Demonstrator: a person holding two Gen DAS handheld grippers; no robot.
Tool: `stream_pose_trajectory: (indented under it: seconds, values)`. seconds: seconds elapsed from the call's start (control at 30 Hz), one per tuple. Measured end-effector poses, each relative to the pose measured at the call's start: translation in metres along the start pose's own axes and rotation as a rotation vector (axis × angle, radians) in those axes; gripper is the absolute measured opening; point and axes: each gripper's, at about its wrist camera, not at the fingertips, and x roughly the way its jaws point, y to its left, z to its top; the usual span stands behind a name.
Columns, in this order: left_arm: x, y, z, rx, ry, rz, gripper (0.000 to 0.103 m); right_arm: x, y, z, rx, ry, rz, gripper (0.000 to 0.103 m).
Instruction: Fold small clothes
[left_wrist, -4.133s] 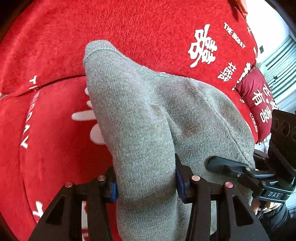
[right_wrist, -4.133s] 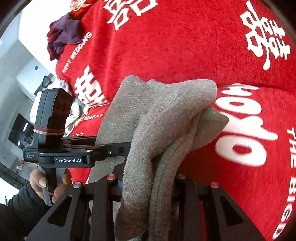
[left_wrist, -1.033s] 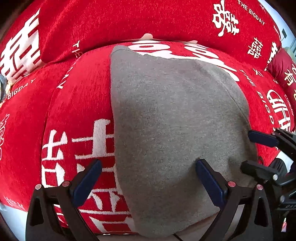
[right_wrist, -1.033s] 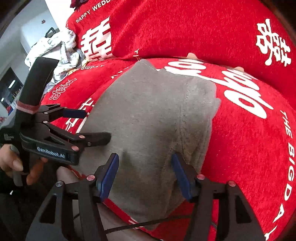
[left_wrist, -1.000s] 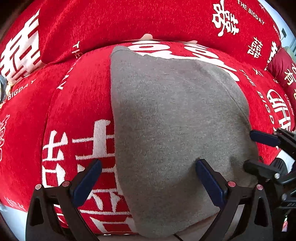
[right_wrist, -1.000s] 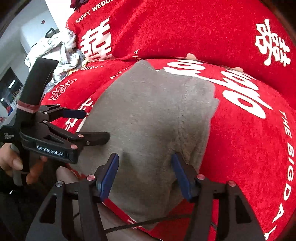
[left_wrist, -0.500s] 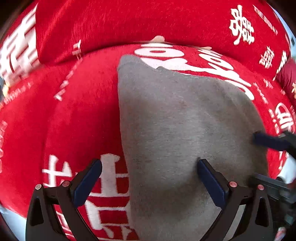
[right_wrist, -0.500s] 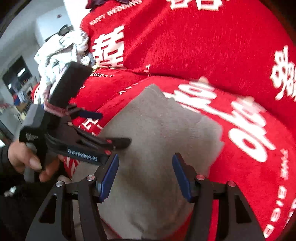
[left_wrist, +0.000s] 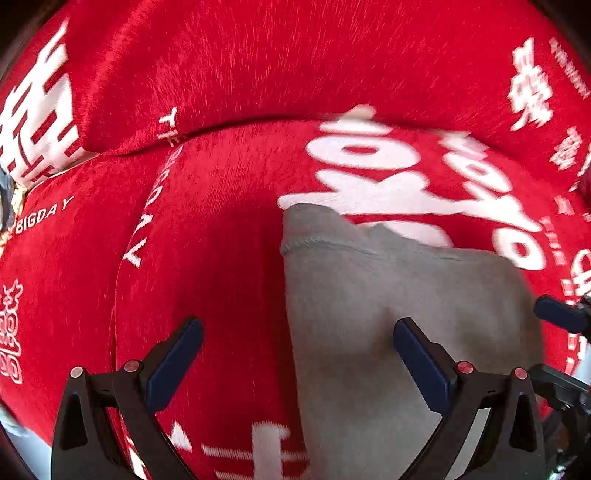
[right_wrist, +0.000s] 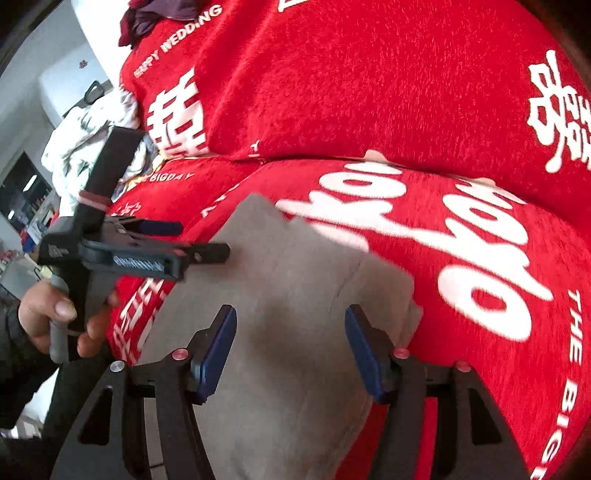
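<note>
One grey garment (left_wrist: 406, 332) lies spread at the front edge of the red sofa seat (left_wrist: 221, 221). Two tools hover above it: the left hand-held gripper (left_wrist: 295, 354) is released and empty, and the right hand-held gripper (right_wrist: 288, 350) is opening, pads clear of the cloth. Best next: pinch matching edges squarely and fold evenly.

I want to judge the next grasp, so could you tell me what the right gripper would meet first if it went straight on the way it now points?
Probably the grey garment: it lies between the right gripper, whose jaws are opening, and the red cushion beneath; depth is uncertain.
</note>
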Motion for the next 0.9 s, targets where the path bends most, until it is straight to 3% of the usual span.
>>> stream_pose_trajectory:
  seconds: [0.17,0.3,0.43,0.7,0.8,0.9]
  values:
    - [0.028,0.0,0.004,-0.024,0.044,-0.011,0.103,0.049,-0.02,0.012,0.071,0.135,-0.033,0.066]
    - [0.032,0.0,0.005,-0.027,0.041,-0.016,0.103,0.058,-0.02,0.014,0.068,0.13,-0.032,0.071]
    - [0.018,-0.002,0.005,-0.014,0.014,0.011,0.103,0.058,-0.01,0.019,0.032,0.151,-0.086,0.073]
    - [-0.024,-0.023,-0.007,0.036,-0.084,-0.005,0.103,0.023,0.024,0.01,-0.013,0.063,-0.096,0.073]
    - [-0.019,-0.031,-0.013,0.063,-0.069,0.062,0.103,0.029,0.031,0.001,-0.03,0.101,-0.097,0.073]
    - [-0.003,-0.028,-0.024,0.067,-0.007,0.093,0.103,0.034,0.033,-0.012,-0.03,0.124,-0.089,0.072]
